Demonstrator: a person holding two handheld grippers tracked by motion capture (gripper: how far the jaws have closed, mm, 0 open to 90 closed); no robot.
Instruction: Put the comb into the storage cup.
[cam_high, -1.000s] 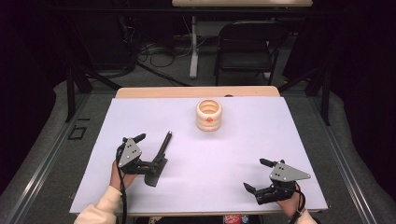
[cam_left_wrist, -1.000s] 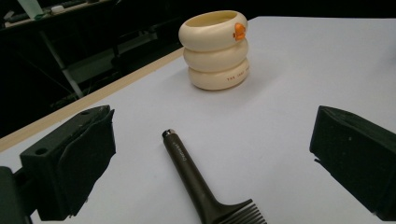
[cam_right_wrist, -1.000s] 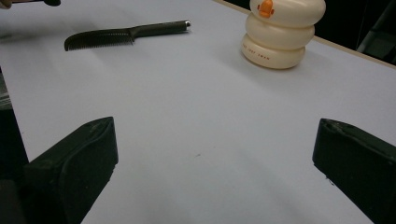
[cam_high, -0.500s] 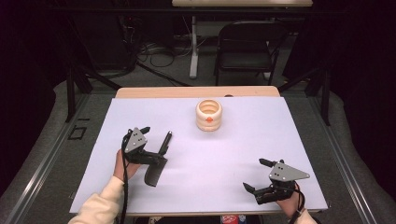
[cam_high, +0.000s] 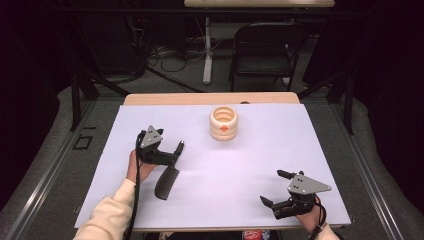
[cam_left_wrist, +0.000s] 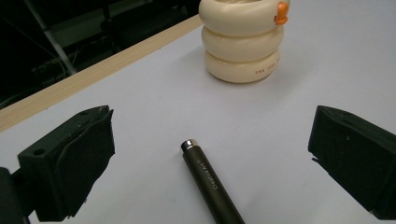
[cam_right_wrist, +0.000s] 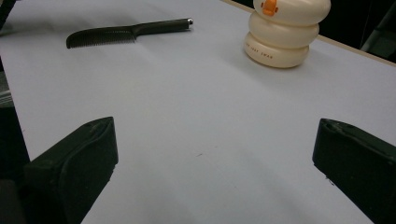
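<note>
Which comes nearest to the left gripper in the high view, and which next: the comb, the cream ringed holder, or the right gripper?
1. The comb: right under the left gripper, its handle between the open jaws.
2. The cream ringed holder: farther back, toward the table's middle.
3. The right gripper: across the table at the near right corner, open.

Brightly lit white table (cam_high: 300, 150), dark surroundings, soft shadows, sharp focus, mild graininess

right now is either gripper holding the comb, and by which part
Nothing is held. The left gripper is open, its jaws apart either side of the comb handle without touching it; the right gripper is open over bare table.
</note>
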